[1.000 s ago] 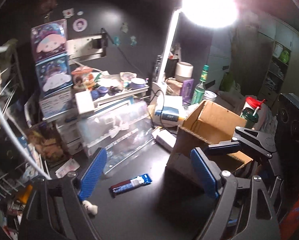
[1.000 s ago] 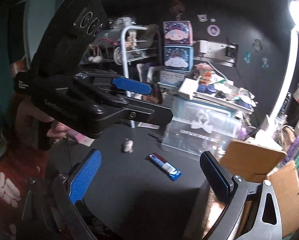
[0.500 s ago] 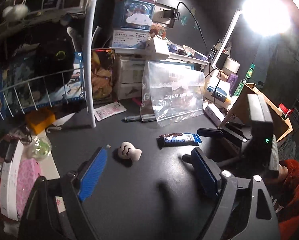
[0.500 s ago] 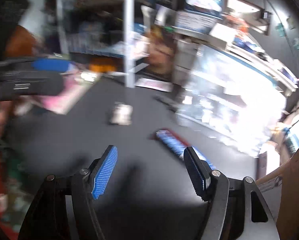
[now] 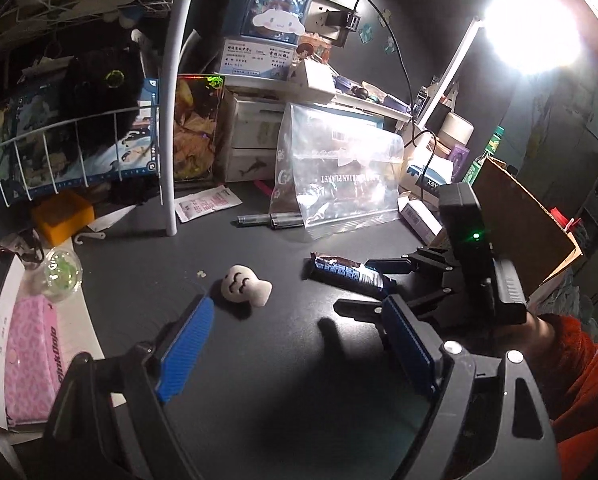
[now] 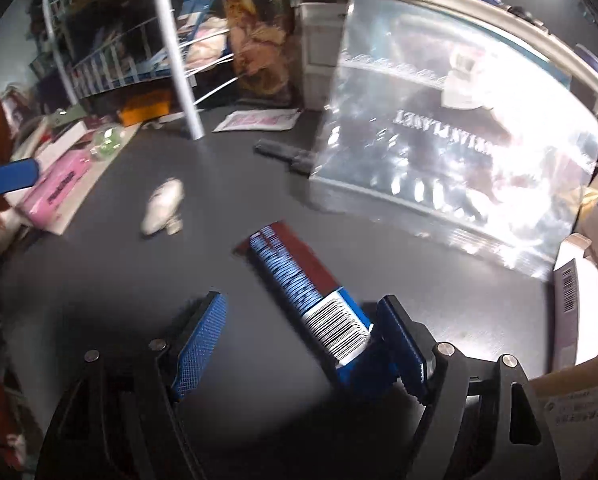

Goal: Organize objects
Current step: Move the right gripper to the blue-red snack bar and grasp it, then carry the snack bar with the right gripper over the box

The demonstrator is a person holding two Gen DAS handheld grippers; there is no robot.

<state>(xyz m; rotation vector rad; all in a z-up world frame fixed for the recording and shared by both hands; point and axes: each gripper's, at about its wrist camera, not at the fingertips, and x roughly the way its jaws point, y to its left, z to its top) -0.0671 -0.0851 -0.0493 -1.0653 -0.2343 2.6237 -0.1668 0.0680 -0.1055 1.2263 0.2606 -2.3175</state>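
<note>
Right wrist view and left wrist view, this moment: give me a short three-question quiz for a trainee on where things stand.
1. True or false: the right claw is clamped shut on the snack bar.
2. Which lies nearer the left claw?
A. white fish-shaped toy
B. clear zip bag
C. cardboard box
3. Fill in: the snack bar lies flat on the dark ____.

Key:
1. False. The jaws have just been opening, and the bar's barcode end lies against the right-hand pad only, with a gap to the other.
2. A
3. tabletop
</note>
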